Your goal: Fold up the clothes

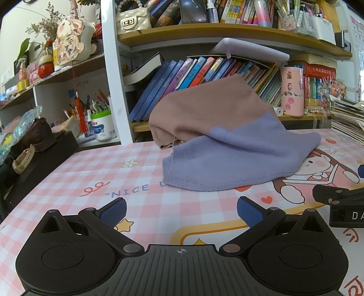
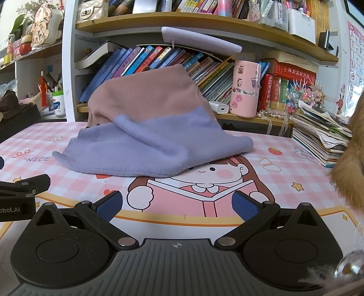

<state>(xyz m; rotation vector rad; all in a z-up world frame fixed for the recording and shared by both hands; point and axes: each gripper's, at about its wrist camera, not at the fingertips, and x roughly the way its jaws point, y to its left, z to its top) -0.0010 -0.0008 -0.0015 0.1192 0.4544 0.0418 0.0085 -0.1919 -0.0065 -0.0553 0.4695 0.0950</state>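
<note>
sweater [image 1: 229, 139] heaped ahead, apart from left claw [image 1: 181, 213], right claw [image 2: 177, 206]; both spread, seemingly empty.

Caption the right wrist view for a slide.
Open right gripper faces a heaped pink-and-lilac sweater on the desk mat.

Both wrist cameras are sitting low, side by side, facing 12 o'clock, sharing the nearby garment [image 1: 229, 141] [image 2: 150, 136] and bookshelf [image 1: 227, 34] [image 2: 182, 20].

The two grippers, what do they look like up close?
Both the left gripper and the right gripper are matte black, with two round housings, a ribbed grey centre plate marked by a crosshair, silver pivot pins and blue textured finger pads. White lettering shows on their sides.
</note>
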